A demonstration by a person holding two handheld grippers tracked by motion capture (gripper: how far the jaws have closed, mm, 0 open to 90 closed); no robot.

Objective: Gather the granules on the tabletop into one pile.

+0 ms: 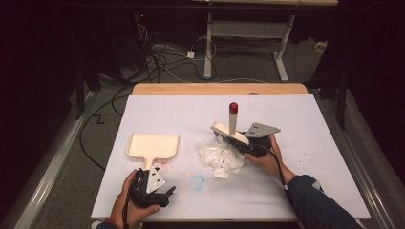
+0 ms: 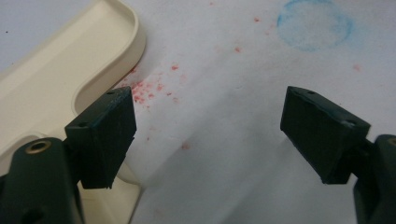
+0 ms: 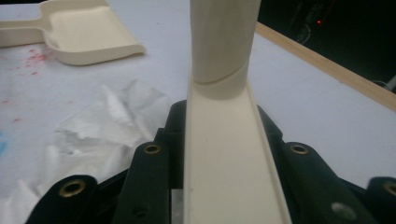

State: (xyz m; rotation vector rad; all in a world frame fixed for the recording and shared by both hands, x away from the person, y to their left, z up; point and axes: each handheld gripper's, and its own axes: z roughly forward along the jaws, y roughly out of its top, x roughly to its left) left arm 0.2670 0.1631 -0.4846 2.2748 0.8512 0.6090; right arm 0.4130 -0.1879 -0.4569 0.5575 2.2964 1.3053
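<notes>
Right gripper (image 1: 241,143), right of centre, clamps the brush (image 1: 230,133), handle upright, over paper scraps (image 1: 219,157). Left gripper (image 1: 160,193), lower left, jaws apart beside the dustpan (image 1: 153,145).

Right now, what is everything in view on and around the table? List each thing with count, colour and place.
Dustpan: one, cream, left part of the table, handle toward the person.
Brush: one, cream with red-tipped upright handle, over the paper scraps, clamped in the right gripper.
Paper scraps: one pile, white, table centre.
Table cover: one, white, with red specks and a blue ring stain.
Cables: several, on the floor behind.
Left gripper: black, open, beside the dustpan handle.
Right gripper: black, shut on the brush.
</notes>
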